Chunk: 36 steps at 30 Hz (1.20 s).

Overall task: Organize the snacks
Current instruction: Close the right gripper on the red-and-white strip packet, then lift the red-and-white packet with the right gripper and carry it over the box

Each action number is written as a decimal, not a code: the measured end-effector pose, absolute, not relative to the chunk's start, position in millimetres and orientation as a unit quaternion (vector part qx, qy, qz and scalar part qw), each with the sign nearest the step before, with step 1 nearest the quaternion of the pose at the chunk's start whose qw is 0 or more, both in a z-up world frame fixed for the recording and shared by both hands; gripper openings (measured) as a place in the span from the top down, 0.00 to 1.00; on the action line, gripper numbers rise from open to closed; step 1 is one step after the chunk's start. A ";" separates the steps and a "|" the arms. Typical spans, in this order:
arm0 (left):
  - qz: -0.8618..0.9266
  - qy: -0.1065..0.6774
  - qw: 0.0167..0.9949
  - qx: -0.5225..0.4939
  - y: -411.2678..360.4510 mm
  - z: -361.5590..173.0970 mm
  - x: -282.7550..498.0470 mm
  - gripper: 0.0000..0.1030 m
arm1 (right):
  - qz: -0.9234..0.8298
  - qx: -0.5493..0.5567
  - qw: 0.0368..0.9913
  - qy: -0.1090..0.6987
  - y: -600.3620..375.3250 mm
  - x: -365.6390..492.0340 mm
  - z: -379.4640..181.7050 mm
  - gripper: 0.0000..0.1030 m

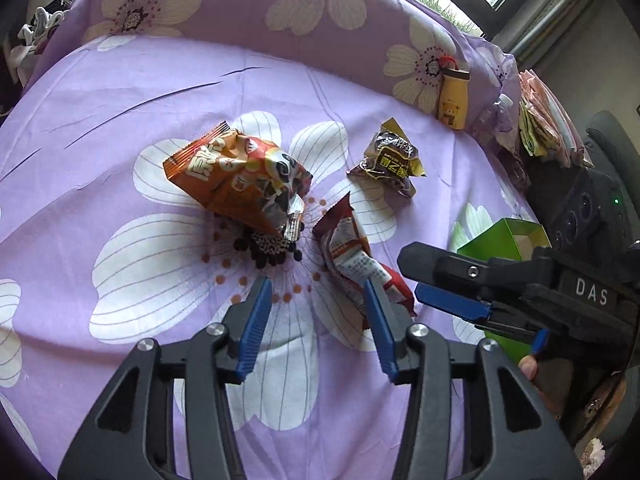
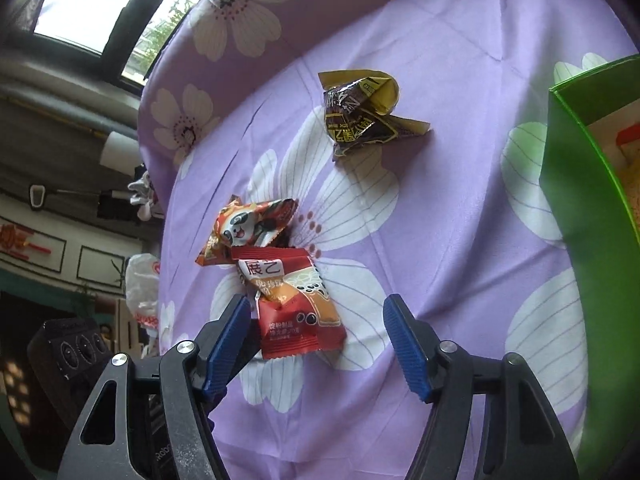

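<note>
Three snack packets lie on a purple flowered cloth point(image 1: 120, 100). An orange packet point(image 1: 236, 184) point(image 2: 248, 228) sits in the middle, with a red packet point(image 1: 352, 256) point(image 2: 296, 308) beside it. A dark brown and yellow packet point(image 1: 390, 162) point(image 2: 360, 120) lies farther back. My left gripper point(image 1: 316, 292) is open above the cloth with nothing between its fingers; the red packet lies just past its right finger. My right gripper point(image 2: 316, 308) point(image 1: 412, 276) is open, and the red packet lies between its fingers, close to the left pad, which does not press on it.
A green open box point(image 1: 508, 240) point(image 2: 580, 200) stands at the right edge of the cloth, with something red and white inside. Behind it are a yellow bear bottle point(image 1: 454, 98), a clear plastic bottle point(image 1: 500, 116) and a stack of folded sheets point(image 1: 540, 120).
</note>
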<state>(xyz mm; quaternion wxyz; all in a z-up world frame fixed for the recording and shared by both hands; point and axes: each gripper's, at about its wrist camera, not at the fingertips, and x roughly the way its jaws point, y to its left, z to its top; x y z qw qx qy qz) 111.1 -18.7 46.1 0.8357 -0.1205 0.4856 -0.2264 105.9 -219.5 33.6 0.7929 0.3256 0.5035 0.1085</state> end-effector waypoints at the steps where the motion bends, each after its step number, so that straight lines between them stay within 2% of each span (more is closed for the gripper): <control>1: -0.231 0.486 0.833 -0.127 -18.2 44.8 112.5 0.53 | 0.109 0.327 0.790 0.507 -217.6 109.0 31.3 0.33; 8: -0.280 0.487 0.812 -0.157 -27.4 41.5 113.8 0.39 | 0.121 0.314 0.793 0.507 -205.9 125.3 26.0 0.34; 12: -0.284 0.499 0.805 -0.147 -35.6 30.2 115.3 0.39 | 0.119 0.289 0.799 0.514 -201.7 127.9 20.6 0.70; 20: -0.318 0.485 0.804 -0.134 -47.4 40.2 102.0 0.43 | 0.135 0.302 0.806 0.491 -219.4 108.7 22.6 0.72; 29: -0.383 0.424 0.814 -0.103 -84.1 95.4 53.0 0.43 | 0.124 0.306 0.841 0.428 -254.9 45.3 82.1 0.72; 36: -0.416 0.405 0.810 -0.083 -130.7 117.9 29.8 0.44 | 0.088 0.296 0.869 0.387 -292.3 4.3 112.7 0.72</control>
